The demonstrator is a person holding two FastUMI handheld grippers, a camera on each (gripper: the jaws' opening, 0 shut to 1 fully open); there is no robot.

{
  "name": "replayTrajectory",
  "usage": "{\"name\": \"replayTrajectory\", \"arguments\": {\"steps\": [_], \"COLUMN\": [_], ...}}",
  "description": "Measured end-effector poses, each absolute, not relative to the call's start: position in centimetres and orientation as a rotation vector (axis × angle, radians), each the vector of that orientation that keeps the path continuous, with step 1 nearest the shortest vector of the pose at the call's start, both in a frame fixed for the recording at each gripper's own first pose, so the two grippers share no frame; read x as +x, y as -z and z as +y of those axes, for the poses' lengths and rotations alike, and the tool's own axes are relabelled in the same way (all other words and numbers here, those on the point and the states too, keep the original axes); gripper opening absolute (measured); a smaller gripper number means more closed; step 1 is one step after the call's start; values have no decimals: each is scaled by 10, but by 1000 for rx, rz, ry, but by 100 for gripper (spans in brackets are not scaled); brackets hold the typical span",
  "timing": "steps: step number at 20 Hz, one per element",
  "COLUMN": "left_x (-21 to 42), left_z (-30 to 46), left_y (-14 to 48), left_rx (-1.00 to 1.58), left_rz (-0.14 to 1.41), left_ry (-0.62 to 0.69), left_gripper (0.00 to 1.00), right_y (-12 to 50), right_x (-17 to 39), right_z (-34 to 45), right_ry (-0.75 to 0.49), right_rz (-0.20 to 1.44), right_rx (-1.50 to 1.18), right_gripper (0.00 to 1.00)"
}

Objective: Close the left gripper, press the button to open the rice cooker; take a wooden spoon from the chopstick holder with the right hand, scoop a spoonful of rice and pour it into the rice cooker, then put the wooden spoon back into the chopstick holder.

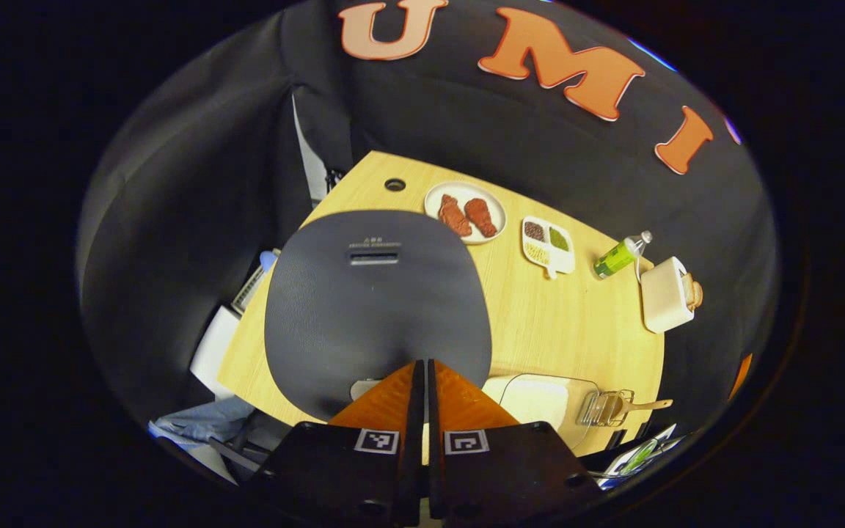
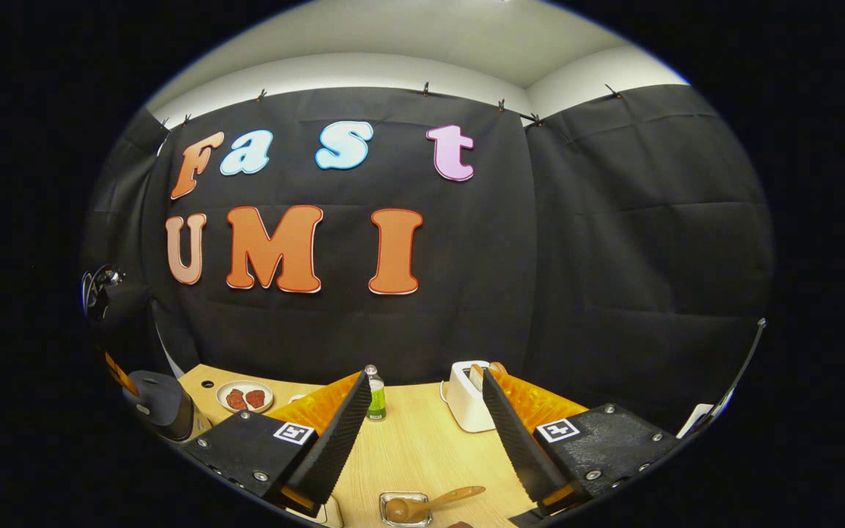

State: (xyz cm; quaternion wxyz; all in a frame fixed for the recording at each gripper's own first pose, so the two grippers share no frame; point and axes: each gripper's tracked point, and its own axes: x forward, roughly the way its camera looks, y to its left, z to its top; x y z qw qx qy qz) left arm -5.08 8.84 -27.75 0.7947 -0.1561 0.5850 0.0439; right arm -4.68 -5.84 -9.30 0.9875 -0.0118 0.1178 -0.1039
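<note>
I look straight down on the dark grey rice cooker (image 1: 375, 308), whose lid is down. My left gripper (image 1: 422, 364) is shut with nothing held, its tips over the lid's near edge beside a small grey button (image 1: 364, 387). A clear box of white rice (image 1: 540, 400) stands right of the cooker. Past it is the chopstick holder (image 1: 598, 409) with the wooden spoon (image 1: 650, 404) lying in it. My right gripper (image 2: 425, 374) hangs open and empty above the table. Below it are the holder (image 2: 393, 521) and the spoon (image 2: 430, 502). The cooker (image 2: 162, 403) stands far left.
On the wooden table (image 1: 540, 330) behind the cooker are a plate of meat pieces (image 1: 465, 211), a divided dish of grains (image 1: 547, 246), a green bottle (image 1: 617, 257) and a white toaster (image 1: 666, 295) with bread. The bottle (image 2: 375, 396) and toaster (image 2: 466, 396) stand ahead of my right gripper.
</note>
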Motion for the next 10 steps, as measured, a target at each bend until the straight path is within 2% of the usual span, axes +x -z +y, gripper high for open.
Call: {"name": "replayTrajectory", "arguments": {"steps": [10], "left_x": [-63], "left_z": [100], "left_y": [308], "left_rx": [-415], "left_rz": [1375], "left_ry": [-129], "left_gripper": [8], "right_y": [113], "right_x": [-53], "right_z": [-61], "right_ry": [239], "right_rz": [299], "right_rx": [-27], "right_gripper": [94]}}
